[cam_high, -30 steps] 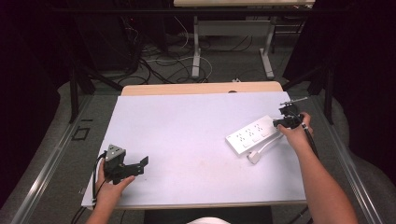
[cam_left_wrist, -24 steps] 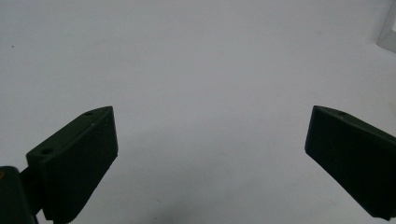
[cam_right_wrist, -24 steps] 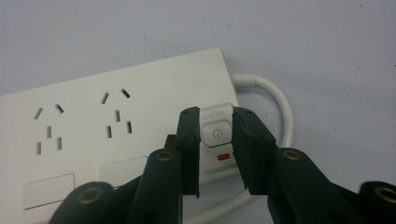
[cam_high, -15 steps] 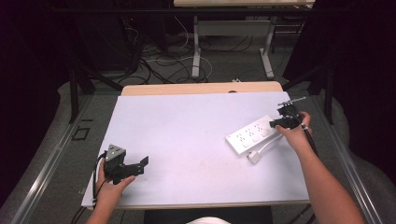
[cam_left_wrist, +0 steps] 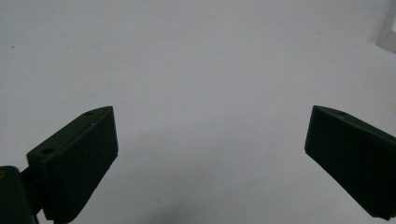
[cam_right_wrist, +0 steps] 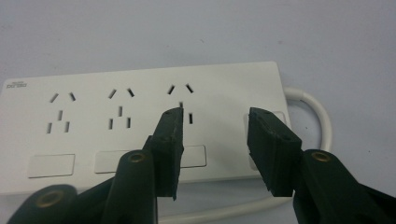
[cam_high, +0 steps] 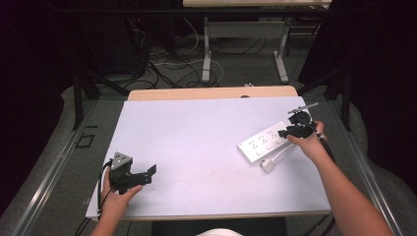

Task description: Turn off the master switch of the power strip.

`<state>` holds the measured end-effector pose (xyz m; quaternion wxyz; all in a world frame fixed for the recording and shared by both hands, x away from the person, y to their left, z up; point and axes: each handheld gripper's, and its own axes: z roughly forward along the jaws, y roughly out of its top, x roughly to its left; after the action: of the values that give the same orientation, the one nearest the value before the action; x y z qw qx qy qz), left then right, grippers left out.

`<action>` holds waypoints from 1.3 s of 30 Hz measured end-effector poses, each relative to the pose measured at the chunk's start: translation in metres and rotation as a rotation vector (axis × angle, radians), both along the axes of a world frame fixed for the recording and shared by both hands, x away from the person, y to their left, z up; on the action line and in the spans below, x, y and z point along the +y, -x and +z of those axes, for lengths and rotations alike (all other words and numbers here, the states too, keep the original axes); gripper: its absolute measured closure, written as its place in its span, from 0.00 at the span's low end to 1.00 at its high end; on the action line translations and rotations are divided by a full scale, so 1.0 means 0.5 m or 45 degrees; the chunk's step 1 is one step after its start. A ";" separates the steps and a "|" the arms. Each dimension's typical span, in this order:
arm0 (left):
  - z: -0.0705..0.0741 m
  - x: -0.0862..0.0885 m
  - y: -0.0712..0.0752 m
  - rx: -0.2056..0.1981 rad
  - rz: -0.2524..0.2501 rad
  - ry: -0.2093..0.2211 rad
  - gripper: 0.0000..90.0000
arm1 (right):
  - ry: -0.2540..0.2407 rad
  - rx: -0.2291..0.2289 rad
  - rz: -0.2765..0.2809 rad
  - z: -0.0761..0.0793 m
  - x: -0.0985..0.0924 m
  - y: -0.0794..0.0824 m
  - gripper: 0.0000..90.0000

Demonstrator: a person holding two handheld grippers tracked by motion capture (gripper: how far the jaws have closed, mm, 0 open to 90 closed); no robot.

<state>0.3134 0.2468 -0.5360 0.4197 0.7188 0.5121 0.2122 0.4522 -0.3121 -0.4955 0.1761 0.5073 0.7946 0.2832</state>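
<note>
A white power strip (cam_high: 263, 142) lies flat at the right of the white table (cam_high: 196, 147), its cable and white plug (cam_high: 268, 167) curled just in front of it. My right gripper (cam_high: 284, 132) hovers at the strip's right end. In the right gripper view its jaws (cam_right_wrist: 215, 140) stand partly apart over the strip (cam_right_wrist: 116, 121) near the last socket; they have just been opening and nothing is between them. The cable (cam_right_wrist: 320, 116) loops off that end. My left gripper (cam_high: 147, 173) rests at the front left, open wide (cam_left_wrist: 210, 154) over bare table.
The table's front edge runs just below both hands. A wooden strip (cam_high: 211, 93) borders the far edge. Beyond it stand desk legs (cam_high: 206, 49) and loose cables on the floor. A white corner of the strip (cam_left_wrist: 390, 28) shows far off in the left gripper view.
The right hand has shifted slightly over the strip's end. The strip, the plug and the left hand have stayed put.
</note>
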 end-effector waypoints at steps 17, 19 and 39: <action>0.000 0.000 0.001 0.000 -0.003 -0.001 0.03 | -0.025 -0.040 0.036 0.020 0.012 0.030 0.37; 0.001 0.000 0.001 0.001 -0.002 0.000 0.03 | -0.030 -0.026 0.043 0.023 0.013 0.035 0.33; 0.001 0.000 0.001 -0.002 -0.003 0.000 0.03 | -0.077 -0.086 0.052 0.034 0.047 0.082 0.00</action>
<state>0.3128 0.2468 -0.5353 0.4203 0.7191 0.5111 0.2122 0.4110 -0.2885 -0.4784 0.1816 0.4863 0.7895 0.3274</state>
